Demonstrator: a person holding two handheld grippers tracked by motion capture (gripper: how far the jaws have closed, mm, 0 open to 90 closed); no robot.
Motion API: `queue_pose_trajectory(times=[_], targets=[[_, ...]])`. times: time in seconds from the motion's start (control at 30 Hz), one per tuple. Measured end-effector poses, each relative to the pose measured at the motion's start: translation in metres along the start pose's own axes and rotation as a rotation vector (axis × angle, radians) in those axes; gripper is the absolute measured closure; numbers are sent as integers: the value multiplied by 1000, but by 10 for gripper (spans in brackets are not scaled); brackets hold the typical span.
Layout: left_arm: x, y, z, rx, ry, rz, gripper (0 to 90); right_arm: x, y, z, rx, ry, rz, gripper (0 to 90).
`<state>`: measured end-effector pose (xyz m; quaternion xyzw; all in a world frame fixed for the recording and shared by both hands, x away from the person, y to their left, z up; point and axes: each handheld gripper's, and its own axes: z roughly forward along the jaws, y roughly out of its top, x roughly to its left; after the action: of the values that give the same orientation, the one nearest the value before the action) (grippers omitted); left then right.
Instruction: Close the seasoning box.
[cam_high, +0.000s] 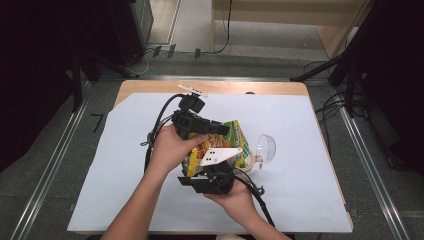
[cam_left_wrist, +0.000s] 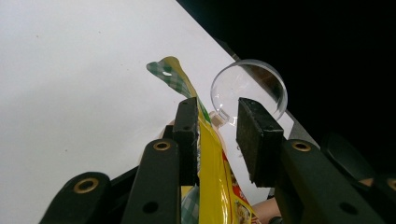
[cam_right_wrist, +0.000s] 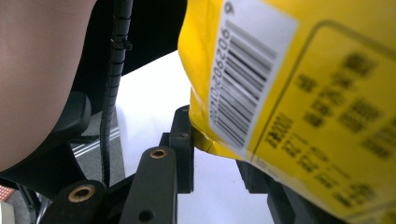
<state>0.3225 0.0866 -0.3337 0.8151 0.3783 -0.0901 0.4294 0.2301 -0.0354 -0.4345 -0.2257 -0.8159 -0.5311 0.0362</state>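
We have the yellow snack bag (cam_high: 220, 147) lifted off the white sheet (cam_high: 125, 165) that covers the table, held between both tools near the middle, with the clear plastic cup (cam_high: 265, 149) lying on its side just to the right of it. We judge the work to be opening the bag and tipping its contents into that cup — and it looks early: the bag's top edge appears sealed in the left gripper view, nothing has spilled on the sheet, and the cup looks empty. What is left, as we read it, is the tear itself, setting the cup upright, and the pour.

The left gripper (cam_left_wrist: 217, 135) has its jaws partly spread. The bag's upper edge (cam_left_wrist: 208, 154) runs between them and lies against the left-hand pad, while the other pad stands clear with a gap showing, so this is no firm pinch.

The right gripper (cam_right_wrist: 219, 154) sits under the bag's lower corner, beside the barcode (cam_right_wrist: 243, 79). One jaw touches the corner's fold; the other is hidden behind the bag, so we cannot tell whether it is truly clamped.
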Motion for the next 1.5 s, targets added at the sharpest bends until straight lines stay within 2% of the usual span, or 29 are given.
queue_pose_trajectory(times=[0.13,0.3,0.53,1.17,1.5], targets=[[-2,0,0,-2,3,7,697,0,0,0,-2,-1,1,719],[-9,0,0,-4,29,33,698,-2,-1,1,-8,-2,2,721],[-13,0,1,-1,35,45,700,-4,-3,2,-12,-2,9,723],[-10,4,0,0,33,36,703,-1,2,0,-16,13,36,721],[-10,4,0,-2,31,38,703,-1,2,-1,-15,12,34,718]])
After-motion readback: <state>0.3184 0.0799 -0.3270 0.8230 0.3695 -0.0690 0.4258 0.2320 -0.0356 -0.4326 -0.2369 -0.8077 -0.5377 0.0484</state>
